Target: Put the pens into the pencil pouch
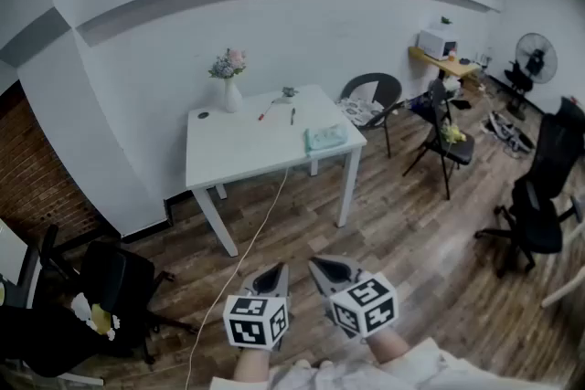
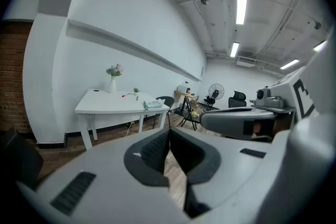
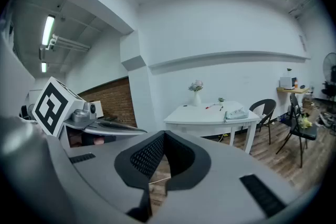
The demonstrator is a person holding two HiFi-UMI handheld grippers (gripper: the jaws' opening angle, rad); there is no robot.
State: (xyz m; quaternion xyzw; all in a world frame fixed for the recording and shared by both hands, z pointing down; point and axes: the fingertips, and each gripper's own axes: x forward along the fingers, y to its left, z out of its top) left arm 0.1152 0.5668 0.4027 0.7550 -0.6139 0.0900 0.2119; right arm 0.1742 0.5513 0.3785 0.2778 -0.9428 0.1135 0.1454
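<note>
Two grippers, both closed with nothing between the jaws: my left gripper point(image 1: 272, 275) and right gripper point(image 1: 320, 266) hang side by side over the wood floor point(image 1: 411, 233), well short of the white table point(image 1: 239, 162). On that table, the pale green pencil pouch point(image 1: 325, 137) lies near the right edge. A red pen point(image 1: 264, 113) and a dark pen point(image 1: 292, 115) lie toward the table's back edge, apart from the pouch. A vase of flowers point(image 1: 228, 79) stands at its back left.

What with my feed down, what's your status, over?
Left gripper, right gripper shut, empty, short of table. Pens, pouch untouched on it. Cable on floor between.
</note>
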